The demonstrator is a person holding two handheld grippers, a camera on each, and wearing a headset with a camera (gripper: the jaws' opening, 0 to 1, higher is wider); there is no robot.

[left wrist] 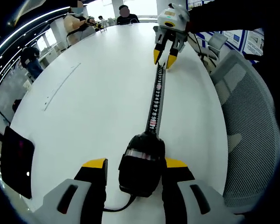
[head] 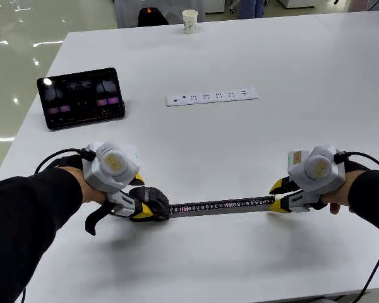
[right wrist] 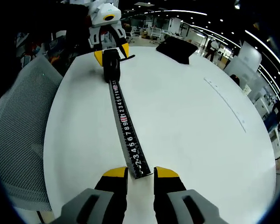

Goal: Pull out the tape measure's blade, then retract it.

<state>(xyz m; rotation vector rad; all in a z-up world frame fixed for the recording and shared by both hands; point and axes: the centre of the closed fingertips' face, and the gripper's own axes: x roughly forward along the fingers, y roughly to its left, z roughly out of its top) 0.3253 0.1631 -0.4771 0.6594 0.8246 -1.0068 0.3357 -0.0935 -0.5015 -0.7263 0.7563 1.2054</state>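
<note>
Both jaws of the left hand-held gripper [left wrist: 135, 164] clamp the tape measure [head: 155, 203] at the surface's [head: 240, 139] near edge; the right hand-held gripper [right wrist: 141, 173] pinches its drawn-out blade's [head: 221, 205] end. Far paper cup's [head: 189, 21] contents: hidden.

Bright, even overhead light washes the white table [head: 240, 57] with only faint soft shadows, glare streaks the glossy floor [head: 19, 44] at far left, numerals on the blade [right wrist: 129, 137] read sharp, and both gripper views bow strongly at their edges.
</note>
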